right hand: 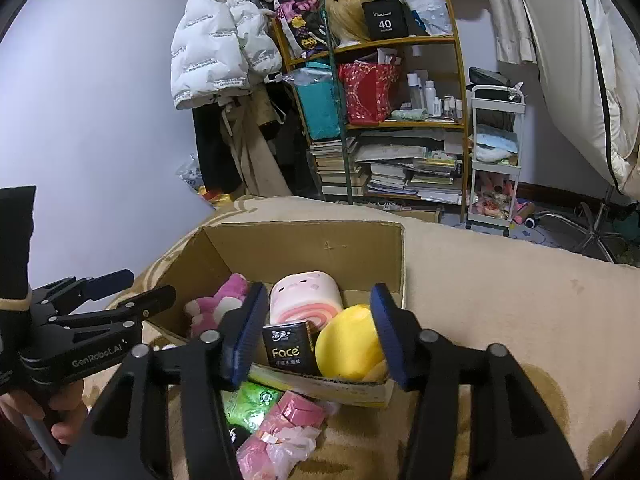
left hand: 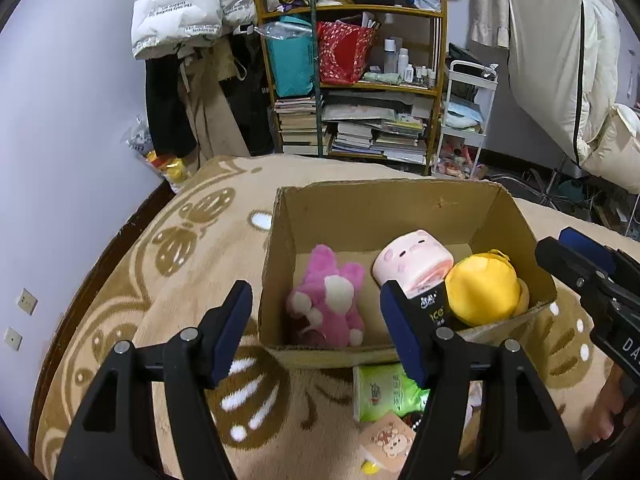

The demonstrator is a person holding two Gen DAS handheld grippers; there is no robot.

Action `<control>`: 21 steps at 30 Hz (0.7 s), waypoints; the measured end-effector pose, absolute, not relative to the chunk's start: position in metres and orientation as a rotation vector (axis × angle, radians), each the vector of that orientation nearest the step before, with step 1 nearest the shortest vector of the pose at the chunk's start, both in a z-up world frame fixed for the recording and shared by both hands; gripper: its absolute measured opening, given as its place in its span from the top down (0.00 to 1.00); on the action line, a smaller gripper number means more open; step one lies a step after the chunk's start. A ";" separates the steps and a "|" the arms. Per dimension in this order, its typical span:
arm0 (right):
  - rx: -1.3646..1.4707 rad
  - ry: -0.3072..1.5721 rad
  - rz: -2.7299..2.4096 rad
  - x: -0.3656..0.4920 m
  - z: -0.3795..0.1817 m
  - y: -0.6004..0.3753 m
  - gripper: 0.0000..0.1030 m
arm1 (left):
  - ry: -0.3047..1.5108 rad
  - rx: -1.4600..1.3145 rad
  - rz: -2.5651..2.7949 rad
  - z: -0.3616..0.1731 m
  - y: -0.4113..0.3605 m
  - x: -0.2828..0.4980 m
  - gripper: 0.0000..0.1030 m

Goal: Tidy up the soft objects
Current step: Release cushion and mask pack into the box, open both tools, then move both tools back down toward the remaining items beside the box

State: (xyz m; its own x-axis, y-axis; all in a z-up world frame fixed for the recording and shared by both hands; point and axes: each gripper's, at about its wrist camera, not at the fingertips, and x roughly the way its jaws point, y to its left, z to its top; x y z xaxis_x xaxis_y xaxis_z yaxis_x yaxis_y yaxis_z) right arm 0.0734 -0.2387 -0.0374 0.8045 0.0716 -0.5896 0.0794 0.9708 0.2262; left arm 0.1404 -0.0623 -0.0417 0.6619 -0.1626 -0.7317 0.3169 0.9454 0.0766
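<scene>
One patterned beige blanket (left hand: 168, 280) covers the surface, and on it stands one open cardboard box (left hand: 360, 208), the largest of the task's things. Inside the box lie four items: one pink plush rabbit (left hand: 332, 300) at the left side, one pale pink pig-faced cushion roll (left hand: 412, 264) in the middle, one yellow round plush (left hand: 484, 288) at the right, and one black tissue pack (right hand: 288, 350) standing against the near wall between the pig roll and the yellow plush. Outside, just in front of the box's near wall, lie one green tissue pack (left hand: 384, 392), one small card with a bear print (left hand: 386, 440), and one pink wrapped bundle (right hand: 288, 420). Two grippers hang over the near edge: the left gripper (left hand: 316, 332) with its jaws apart and nothing between the pads, and the right gripper (right hand: 316, 336), jaws likewise spread, gripping nothing, above the black pack and yellow plush.
</scene>
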 end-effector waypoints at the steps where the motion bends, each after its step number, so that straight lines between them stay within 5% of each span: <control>1: 0.239 0.640 -0.011 0.072 -0.035 -0.238 0.38 | 0.808 0.202 -0.270 -0.040 -0.061 0.139 0.25; 4: 0.241 0.643 -0.022 0.066 -0.030 -0.238 0.20 | 0.800 0.195 -0.262 -0.035 -0.055 0.131 0.14; 10: 0.233 0.642 -0.036 0.050 -0.024 -0.235 0.02 | 0.761 0.183 -0.301 -0.013 -0.043 0.109 0.03; 21: 0.265 0.677 -0.045 0.020 -0.019 -0.230 0.00 | 0.866 0.212 -0.321 -0.005 -0.023 0.084 0.02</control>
